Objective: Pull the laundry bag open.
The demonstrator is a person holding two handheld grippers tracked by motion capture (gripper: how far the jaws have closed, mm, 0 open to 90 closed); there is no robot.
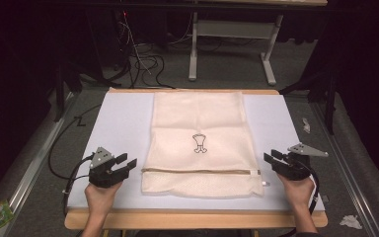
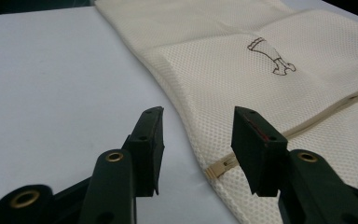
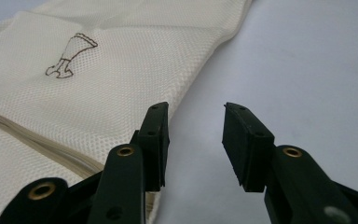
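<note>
No readable text; small outline emblem (image 1: pixel 199 143) on mesh bag (image 1: pixel 197 118)

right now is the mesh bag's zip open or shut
Shut, as far as the pictures show: the zip runs as one thin closed line across the flat bag, with its pull at the right end and no gap.

Right gripper (image 3: pixel 195 142) at 6 o'clock: two black jaws rising from the bottom edge, parted, nothing between them but bare white table surface (image 3: pixel 307 65). Brass-coloured rivets on both jaw arms. Cream mesh bag (image 3: pixel 121 70) lies flat from 9 to 12 o'clock; its edge runs just beside the left jaw. Small dark outline drawing (image 3: pixel 72 55) on the mesh at 10 o'clock. Zipper seam (image 3: pixel 37 142) at 8 o'clock, passing behind the left jaw.
</note>
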